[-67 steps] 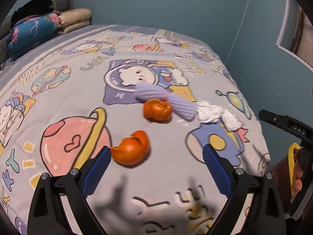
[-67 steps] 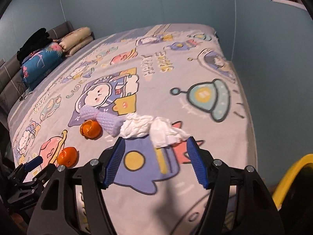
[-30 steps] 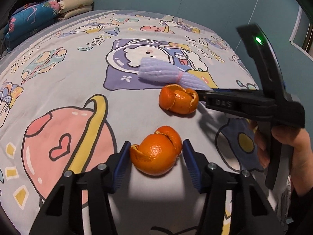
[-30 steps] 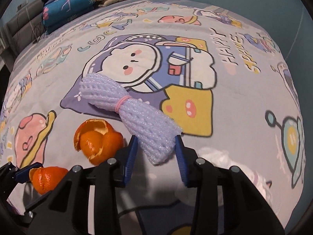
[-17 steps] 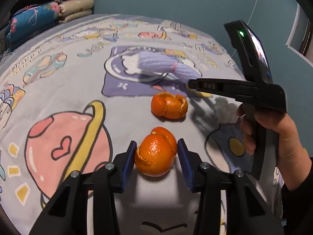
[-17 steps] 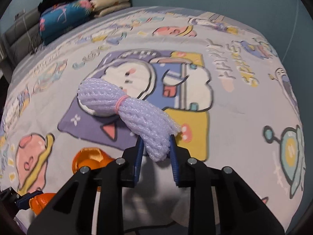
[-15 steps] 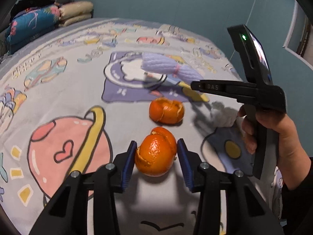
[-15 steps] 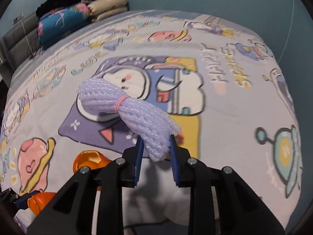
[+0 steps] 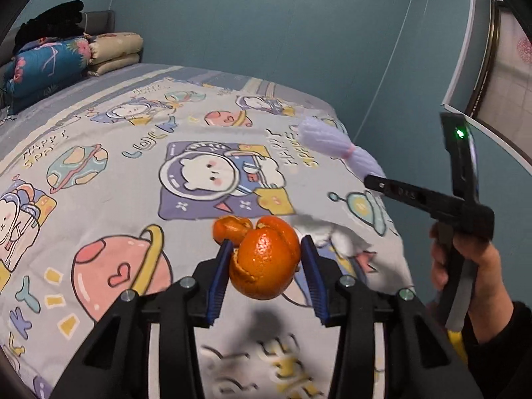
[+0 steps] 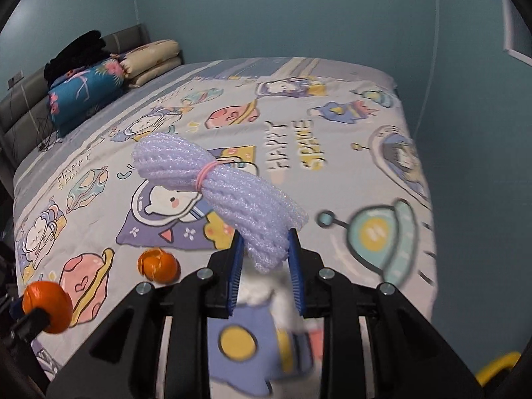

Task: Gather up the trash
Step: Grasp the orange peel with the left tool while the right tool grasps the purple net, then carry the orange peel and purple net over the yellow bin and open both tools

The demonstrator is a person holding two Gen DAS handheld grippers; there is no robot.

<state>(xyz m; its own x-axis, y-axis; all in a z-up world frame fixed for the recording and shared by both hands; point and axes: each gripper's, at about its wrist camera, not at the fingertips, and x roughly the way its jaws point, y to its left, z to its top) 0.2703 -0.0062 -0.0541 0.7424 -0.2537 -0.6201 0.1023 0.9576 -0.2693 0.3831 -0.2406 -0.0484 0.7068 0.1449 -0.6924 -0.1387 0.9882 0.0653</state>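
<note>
My left gripper (image 9: 266, 262) is shut on an orange peel (image 9: 266, 261) and holds it above the bed; the held peel also shows at the left edge of the right wrist view (image 10: 46, 306). My right gripper (image 10: 266, 256) is shut on a bundle of purple foam netting (image 10: 219, 189) tied with a pink band, lifted off the bed; the netting also shows in the left wrist view (image 9: 335, 146). A second orange peel (image 9: 231, 229) (image 10: 157, 264) lies on the bedspread. Crumpled white tissue (image 9: 332, 236) (image 10: 256, 289) lies beside it, partly hidden behind my right fingers.
The bed (image 9: 99, 179) has a cartoon space-print cover. Folded bedding and pillows (image 10: 99, 79) are stacked at the headboard. Blue walls stand behind and to the right. A yellow rim (image 10: 495, 369) shows at the lower right beside the bed.
Both grippers have risen off the bed. The left lifted the orange peel; the right carried the purple netting up and to the right.
</note>
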